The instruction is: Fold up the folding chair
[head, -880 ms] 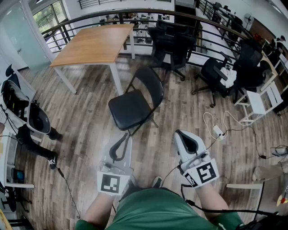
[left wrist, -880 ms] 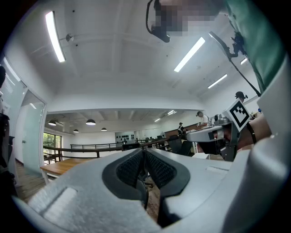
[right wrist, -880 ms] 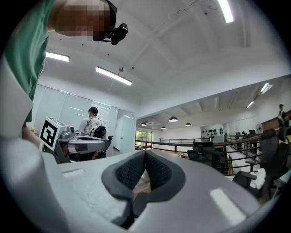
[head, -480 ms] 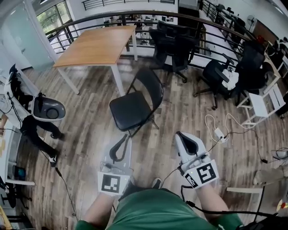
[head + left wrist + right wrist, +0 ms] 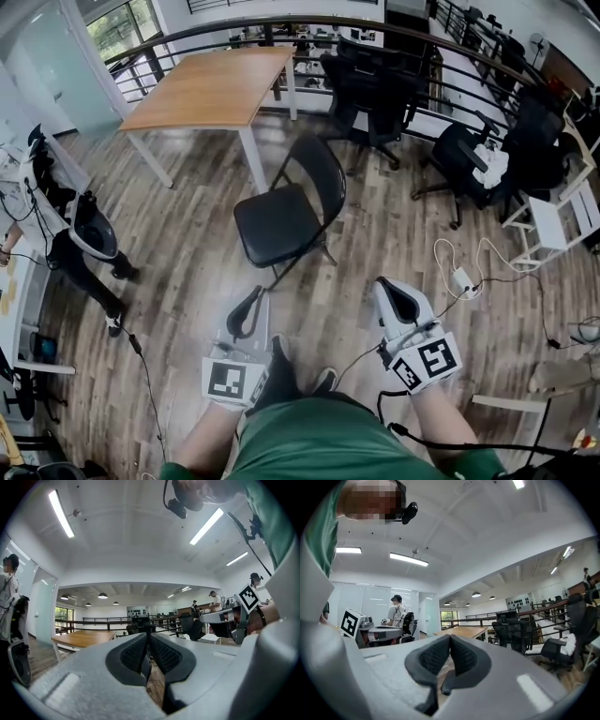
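The black folding chair [image 5: 281, 217] stands unfolded on the wood floor, seat level, backrest toward the railing. In the head view both grippers are held level a short way in front of it, apart from it. My left gripper [image 5: 253, 298] is shut with nothing between its jaws, and points at the chair's near left side. My right gripper [image 5: 386, 284] is likewise shut and empty, to the chair's right. The left gripper view shows the left gripper [image 5: 149, 637] with pads pressed together. The right gripper view shows the right gripper [image 5: 450, 640] with pads meeting the same way.
A wooden table [image 5: 211, 89] stands behind the chair by a curved railing [image 5: 375, 28]. Black office chairs [image 5: 375, 89] sit at the back right. A power strip with cable [image 5: 459, 278] lies on the floor right. A person [image 5: 80, 246] stands at left.
The chair sits a little lower in the head view. My dark shoe has stepped forward between the grippers. The person at left has shifted. Both grippers stay shut.
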`<state>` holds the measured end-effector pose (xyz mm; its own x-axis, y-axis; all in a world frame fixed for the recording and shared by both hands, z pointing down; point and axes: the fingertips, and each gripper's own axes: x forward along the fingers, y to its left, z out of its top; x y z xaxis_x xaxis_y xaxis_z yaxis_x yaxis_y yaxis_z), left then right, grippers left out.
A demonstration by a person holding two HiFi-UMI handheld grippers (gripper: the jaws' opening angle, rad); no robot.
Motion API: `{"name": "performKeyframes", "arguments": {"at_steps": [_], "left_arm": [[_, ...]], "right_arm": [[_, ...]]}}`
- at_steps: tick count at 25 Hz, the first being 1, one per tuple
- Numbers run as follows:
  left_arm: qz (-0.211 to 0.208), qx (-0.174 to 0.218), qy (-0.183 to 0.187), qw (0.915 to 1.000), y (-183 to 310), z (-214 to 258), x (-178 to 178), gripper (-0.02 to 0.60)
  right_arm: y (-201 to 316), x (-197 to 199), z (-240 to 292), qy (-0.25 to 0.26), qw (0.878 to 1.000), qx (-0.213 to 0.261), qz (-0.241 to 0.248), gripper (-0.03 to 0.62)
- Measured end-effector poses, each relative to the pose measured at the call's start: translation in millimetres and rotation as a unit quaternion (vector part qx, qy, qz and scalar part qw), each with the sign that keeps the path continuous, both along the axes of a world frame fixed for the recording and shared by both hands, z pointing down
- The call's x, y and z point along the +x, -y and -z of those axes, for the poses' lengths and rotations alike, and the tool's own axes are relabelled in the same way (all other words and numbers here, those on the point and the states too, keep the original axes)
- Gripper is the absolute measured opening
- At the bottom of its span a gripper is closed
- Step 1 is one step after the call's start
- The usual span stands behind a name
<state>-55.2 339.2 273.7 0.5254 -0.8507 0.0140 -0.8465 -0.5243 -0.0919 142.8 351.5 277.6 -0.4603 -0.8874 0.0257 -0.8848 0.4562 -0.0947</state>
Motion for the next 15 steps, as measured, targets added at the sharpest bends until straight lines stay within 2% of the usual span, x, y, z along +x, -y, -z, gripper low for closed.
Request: {"name": "performKeyframes", "arguments": {"at_steps": [5, 15], "left_arm": [[0.010, -0.012, 0.006, 0.9999, 25, -11, -18, 0.013], [0.006, -0.044, -0.023, 0.9988, 97, -36, -59, 0.012]], "right_arm": [[19, -2, -15, 0.011, 1.000, -0.024, -0.011, 0.003], [76, -12, -32, 0.024, 0.997, -0.056, -0.053, 0.003]]}}
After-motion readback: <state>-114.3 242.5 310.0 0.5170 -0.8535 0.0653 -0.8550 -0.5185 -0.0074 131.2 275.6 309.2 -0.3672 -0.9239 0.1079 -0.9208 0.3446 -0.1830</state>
